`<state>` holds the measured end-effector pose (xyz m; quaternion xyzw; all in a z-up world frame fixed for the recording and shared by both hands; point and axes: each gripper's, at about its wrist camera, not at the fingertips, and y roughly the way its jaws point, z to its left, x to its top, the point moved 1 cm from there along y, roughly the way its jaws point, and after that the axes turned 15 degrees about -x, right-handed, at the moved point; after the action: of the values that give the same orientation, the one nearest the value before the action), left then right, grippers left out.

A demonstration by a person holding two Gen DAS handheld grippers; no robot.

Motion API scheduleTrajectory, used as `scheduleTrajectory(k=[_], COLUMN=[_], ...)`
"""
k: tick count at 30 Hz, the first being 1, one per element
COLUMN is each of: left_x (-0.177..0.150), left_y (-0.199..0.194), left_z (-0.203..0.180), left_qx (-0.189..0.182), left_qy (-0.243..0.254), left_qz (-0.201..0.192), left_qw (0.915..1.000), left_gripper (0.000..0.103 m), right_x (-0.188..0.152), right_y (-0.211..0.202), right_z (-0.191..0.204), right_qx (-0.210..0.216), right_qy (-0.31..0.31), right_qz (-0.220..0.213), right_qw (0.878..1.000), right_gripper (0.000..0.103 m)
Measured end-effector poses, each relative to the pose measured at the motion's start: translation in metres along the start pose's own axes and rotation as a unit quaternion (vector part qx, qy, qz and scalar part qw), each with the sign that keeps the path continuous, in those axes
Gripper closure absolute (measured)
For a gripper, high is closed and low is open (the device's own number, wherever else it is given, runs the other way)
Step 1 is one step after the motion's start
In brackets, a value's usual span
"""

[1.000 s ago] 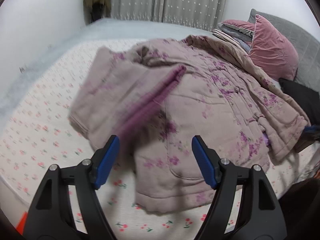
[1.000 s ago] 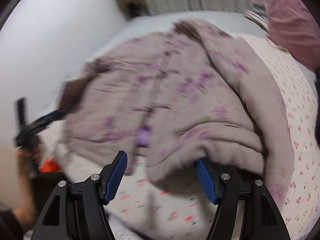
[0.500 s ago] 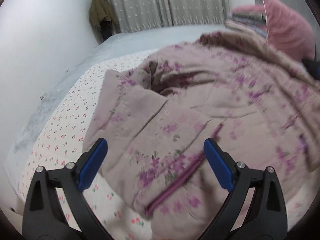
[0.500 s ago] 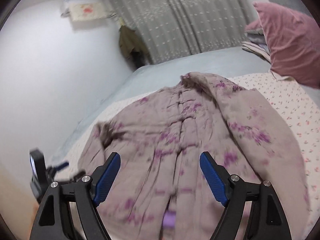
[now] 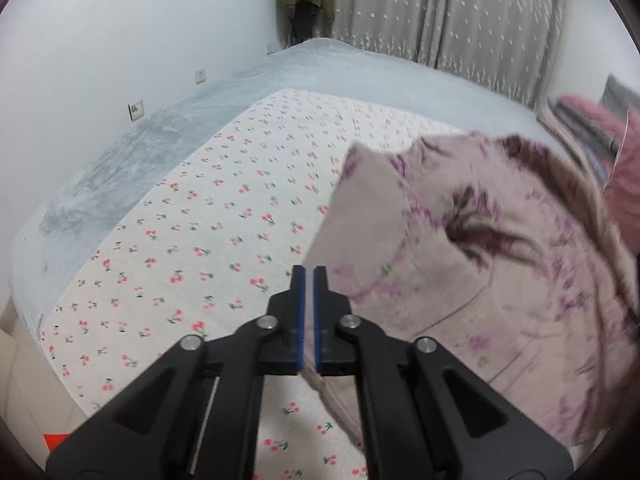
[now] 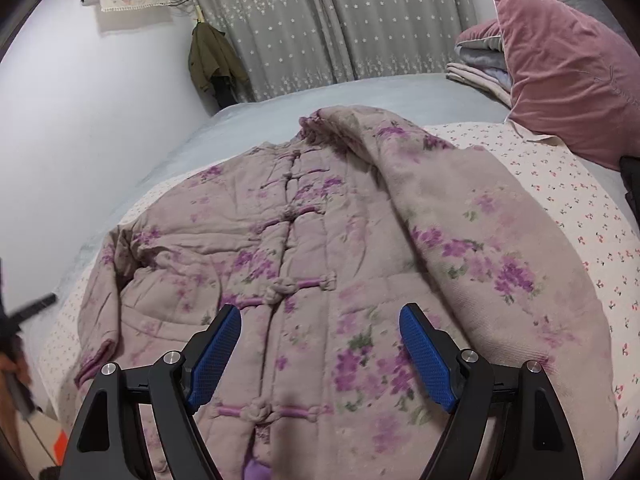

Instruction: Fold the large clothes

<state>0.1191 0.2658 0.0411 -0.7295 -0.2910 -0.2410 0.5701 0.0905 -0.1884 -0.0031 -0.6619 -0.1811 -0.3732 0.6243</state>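
Your left gripper (image 5: 307, 320) has its 2 jaws clenched nearly together at the edge of the padded floral jacket (image 6: 320, 248), seemingly pinching a thin bit of hem, though motion blur hides the contact. The jacket lies front-up on the cherry-print bed sheet (image 5: 192, 216), its knot buttons (image 6: 280, 292) fastened and 1 sleeve (image 6: 480, 240) laid along its side, likely so you can square it before folding. Your right gripper (image 6: 320, 356) hovers released over the lower front, holding nothing.
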Motion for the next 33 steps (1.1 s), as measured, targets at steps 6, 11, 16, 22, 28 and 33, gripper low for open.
scheduleTrajectory(k=[6, 11, 16, 22, 28, 33], left_x=[-0.02, -0.057, -0.09, -0.037, 0.082, 0.165], left_y=[0.001, 0.037, 0.085, 0.054, -0.022, -0.036], left_z=[-0.037, -0.088, -0.122, -0.104, -0.052, 0.014], left_qx=[-0.049, -0.123, -0.1, -0.06, 0.062, 0.189], left_qy=[0.071, 0.142, 0.22, 0.178, 0.162, 0.122], left_qz=[0.019, 0.079, 0.135, 0.094, -0.05, -0.107], left_qw=[0.9961, 0.9791, 0.961, 0.9777, 0.9836, 0.9686], left_gripper=[0.021, 0.019, 0.019, 0.08, 0.082, 0.084], right_x=[0.001, -0.002, -0.006, -0.012, -0.008, -0.007], right_y=[0.006, 0.01, 0.013, 0.015, 0.006, 0.001], right_z=[0.006, 0.014, 0.017, 0.022, 0.015, 0.016], right_qx=[-0.008, -0.012, -0.005, -0.032, -0.07, -0.093], right_qy=[-0.012, -0.029, -0.026, -0.049, -0.035, -0.049], right_qz=[0.0, 0.002, 0.01, 0.007, -0.019, -0.042], right_qw=[1.0, 1.0, 1.0, 0.998, 0.997, 0.994], right_gripper=[0.02, 0.02, 0.02, 0.02, 0.02, 0.02])
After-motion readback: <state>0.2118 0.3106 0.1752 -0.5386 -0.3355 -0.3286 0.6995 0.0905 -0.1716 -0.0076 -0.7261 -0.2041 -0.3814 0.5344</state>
